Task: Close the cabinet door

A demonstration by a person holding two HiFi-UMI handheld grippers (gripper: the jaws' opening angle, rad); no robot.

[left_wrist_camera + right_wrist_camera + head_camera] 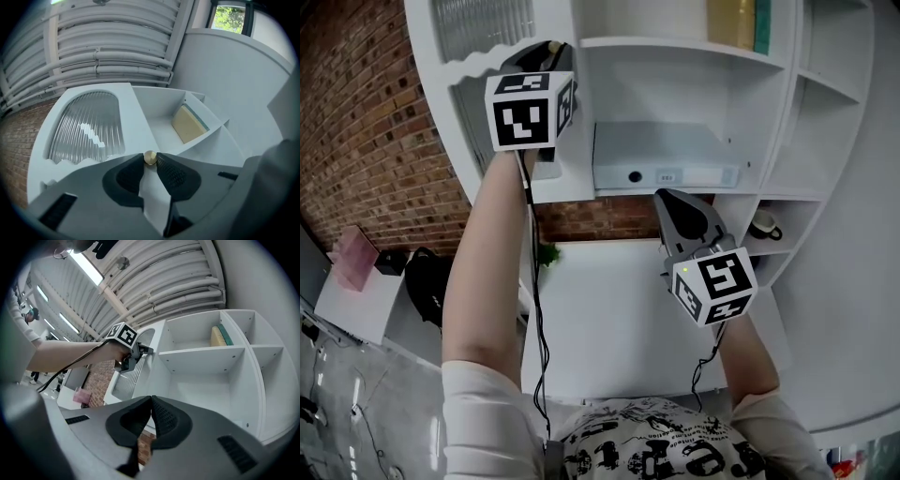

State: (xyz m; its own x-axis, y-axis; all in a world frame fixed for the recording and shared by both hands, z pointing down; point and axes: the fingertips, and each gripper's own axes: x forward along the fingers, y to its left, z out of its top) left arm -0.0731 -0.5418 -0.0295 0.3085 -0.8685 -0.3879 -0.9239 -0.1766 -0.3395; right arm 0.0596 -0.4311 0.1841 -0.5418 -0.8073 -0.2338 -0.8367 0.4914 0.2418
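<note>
The white cabinet door with its ribbed glass pane stands swung open to the left of the shelves. My left gripper is raised to the door's edge. Its pad tips pinch the small brass knob. In the head view the left gripper reaches up against the door. The right gripper view shows the same hold from the side, left gripper on the door. My right gripper hangs lower in front of the cabinet, apart from it. Its pads meet with nothing between them.
The open shelves hold a yellow book with a teal spine. A grey box sits on the shelf below. A cup stands in a right compartment. A white table lies below, a brick wall at left.
</note>
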